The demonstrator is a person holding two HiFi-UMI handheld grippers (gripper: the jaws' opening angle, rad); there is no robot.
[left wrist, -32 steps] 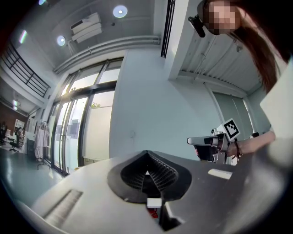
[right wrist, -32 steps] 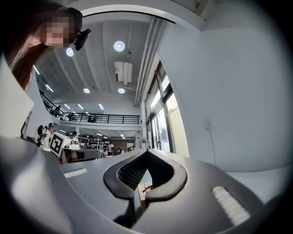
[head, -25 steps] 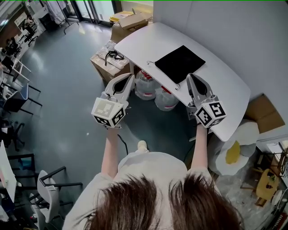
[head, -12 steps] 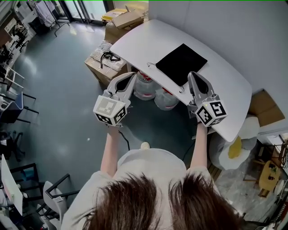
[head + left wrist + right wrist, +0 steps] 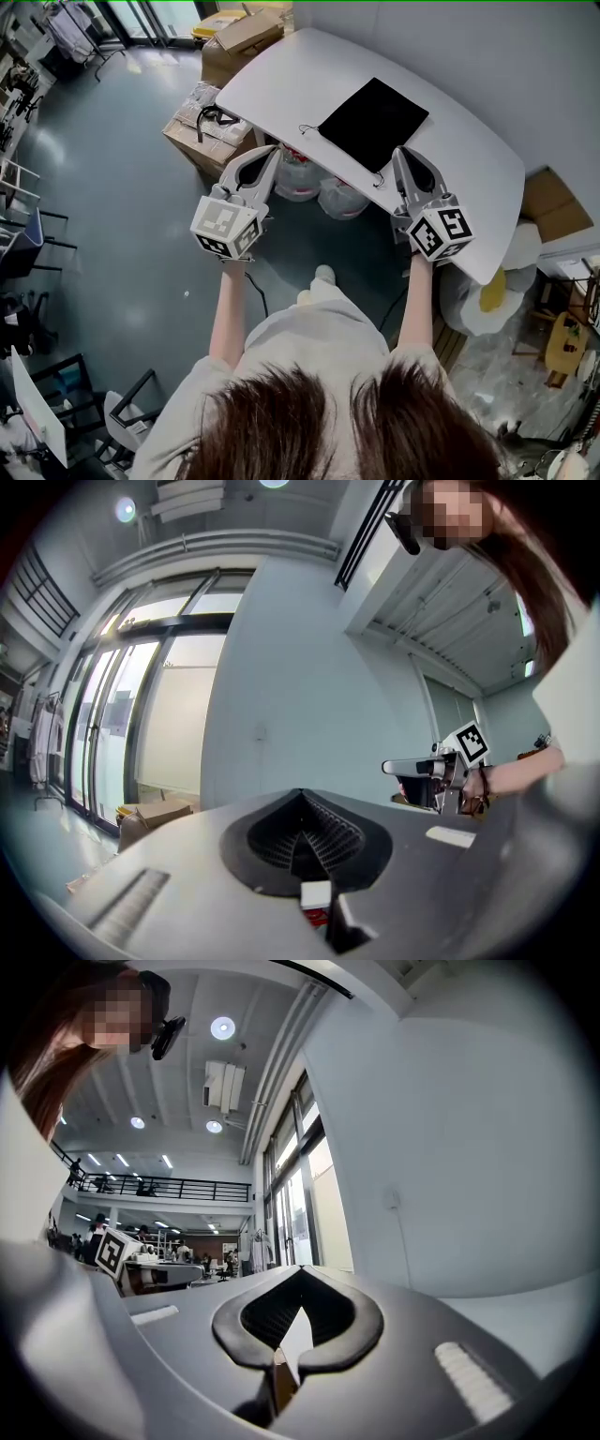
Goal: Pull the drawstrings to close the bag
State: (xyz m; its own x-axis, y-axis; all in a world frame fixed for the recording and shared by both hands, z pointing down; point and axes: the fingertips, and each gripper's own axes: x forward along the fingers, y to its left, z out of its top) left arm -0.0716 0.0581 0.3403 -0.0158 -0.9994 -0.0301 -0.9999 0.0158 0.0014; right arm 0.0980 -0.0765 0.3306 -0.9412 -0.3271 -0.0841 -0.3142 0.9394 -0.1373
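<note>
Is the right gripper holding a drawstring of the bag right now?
No, the right gripper is shut with no cord between its jaws.

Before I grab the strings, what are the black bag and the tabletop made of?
Bag: likely matte black fabric; it lies flat and limp with no shine. Table: smooth white top, perhaps laminate, judging by its faint sheen and hard, clean edge.

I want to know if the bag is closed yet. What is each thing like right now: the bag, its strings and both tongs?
Black bag: lying flat on the white table, not gathered shut.
Drawstrings: loose beside the bag, not held.
Left tongs: shut, empty, by the table's near edge.
Right tongs: shut, empty, beside the bag.
</note>
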